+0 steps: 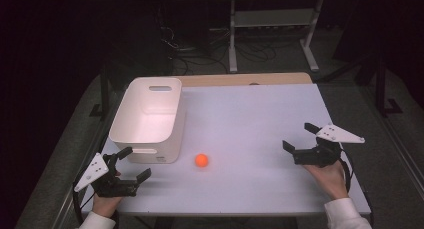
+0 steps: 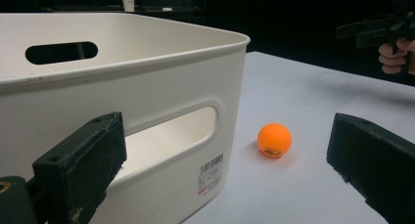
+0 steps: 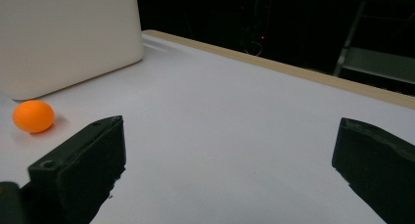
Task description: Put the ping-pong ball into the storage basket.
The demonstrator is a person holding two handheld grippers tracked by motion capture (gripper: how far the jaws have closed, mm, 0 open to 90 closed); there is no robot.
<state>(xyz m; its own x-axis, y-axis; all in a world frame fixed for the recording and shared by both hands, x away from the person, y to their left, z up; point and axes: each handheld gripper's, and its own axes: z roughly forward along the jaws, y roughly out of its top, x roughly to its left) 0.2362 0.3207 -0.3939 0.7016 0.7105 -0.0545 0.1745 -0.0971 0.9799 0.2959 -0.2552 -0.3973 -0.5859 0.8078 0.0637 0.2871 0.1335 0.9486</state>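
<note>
An orange ball (image 1: 201, 160) lies on the white table (image 1: 250, 119), just right of the near corner of a white plastic bin (image 1: 150, 120). My left gripper (image 1: 133, 162) is held open at the table's near left, close to the bin's front wall. In the left gripper view the bin (image 2: 122, 87) stands close ahead and the ball (image 2: 274, 140) lies between the two wide-apart jaws, farther off. My right gripper (image 1: 300, 136) is open at the near right, well away from the ball. In the right gripper view the ball (image 3: 33, 116) lies far left, with nothing between the jaws.
The bin is empty, with handle slots in its end walls. A wooden strip (image 1: 245, 79) edges the table's far side. Beyond it stand a white metal frame (image 1: 270, 24) and floor cables. The other hand and its gripper (image 2: 386, 33) appear at the upper right of the left gripper view.
</note>
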